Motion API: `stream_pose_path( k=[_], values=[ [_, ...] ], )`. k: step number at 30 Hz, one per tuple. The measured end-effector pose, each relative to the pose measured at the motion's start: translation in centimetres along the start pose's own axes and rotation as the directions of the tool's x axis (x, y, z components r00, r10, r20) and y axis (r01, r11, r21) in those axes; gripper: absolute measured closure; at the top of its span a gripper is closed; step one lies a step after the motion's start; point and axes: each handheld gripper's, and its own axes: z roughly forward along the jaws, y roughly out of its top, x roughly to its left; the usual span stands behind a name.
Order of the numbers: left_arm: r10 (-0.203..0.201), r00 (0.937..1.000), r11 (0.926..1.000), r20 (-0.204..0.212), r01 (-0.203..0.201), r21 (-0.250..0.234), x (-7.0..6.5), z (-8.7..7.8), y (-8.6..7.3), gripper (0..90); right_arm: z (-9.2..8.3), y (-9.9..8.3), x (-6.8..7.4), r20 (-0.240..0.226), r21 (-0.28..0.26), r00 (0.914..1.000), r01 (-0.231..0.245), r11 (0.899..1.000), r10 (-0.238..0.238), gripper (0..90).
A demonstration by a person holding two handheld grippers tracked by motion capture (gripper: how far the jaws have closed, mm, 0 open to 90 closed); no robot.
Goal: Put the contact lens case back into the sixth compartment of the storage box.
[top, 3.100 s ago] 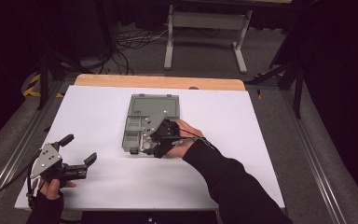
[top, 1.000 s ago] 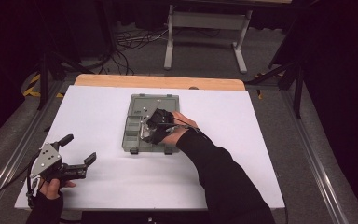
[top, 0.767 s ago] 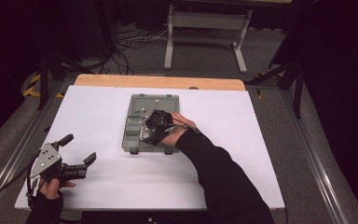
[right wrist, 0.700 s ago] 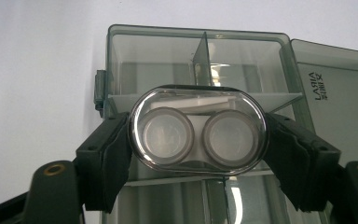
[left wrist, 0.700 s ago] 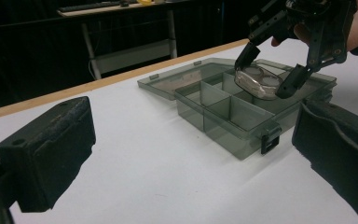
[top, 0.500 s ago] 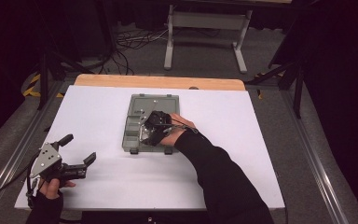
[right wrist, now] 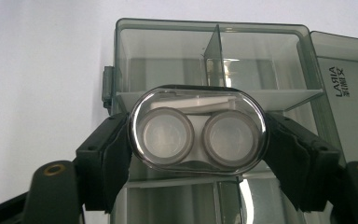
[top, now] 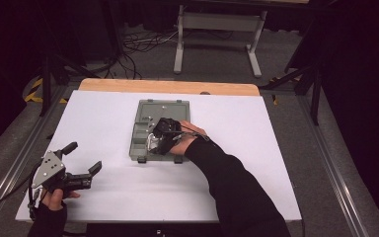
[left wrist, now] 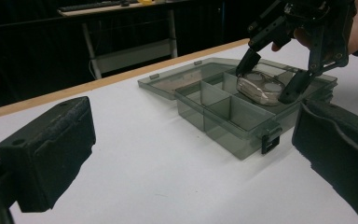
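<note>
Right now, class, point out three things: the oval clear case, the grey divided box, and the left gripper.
oval clear case [right wrist: 198, 132], right gripper view, middle of its lid.
grey divided box [left wrist: 219, 122], left gripper view, front wall.
left gripper [top: 85, 159], high view, midway between its fingertips.

we see a smoky grey, see-through organiser box [top: 159, 129] on a white table top [top: 103, 123] with a pale wooden far edge. the oval case [right wrist: 198, 130] is clear, showing two round whitish wells and a white strip inside. both the right gripper [right wrist: 198, 144] and the left gripper [top: 81, 160] are black; the left carries a grey plate. the sleeve [top: 237, 190] is black.
</note>
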Motion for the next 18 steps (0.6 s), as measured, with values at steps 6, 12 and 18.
stream_pose_path(
  k=[6,12,18],
  values=[
    [0.002,1.0000,1.0000,0.001,-0.002,0.001,0.00,-0.02,0.02,0.3,0.04,-0.05,0.07,-0.006,0.007,0.9999,-0.013,1.000,0.013,26.5],
    [0.003,1.0000,1.0000,0.000,-0.003,0.000,-0.04,-0.03,0.04,0.3,0.18,0.02,0.08,-0.010,0.008,0.9999,-0.010,1.000,0.010,26.5],
    [0.002,1.0000,1.0000,0.000,-0.002,-0.001,-0.01,-0.04,0.05,0.3,0.15,0.00,0.03,-0.016,-0.005,0.9999,-0.006,1.000,0.006,24.8]
  ],
)
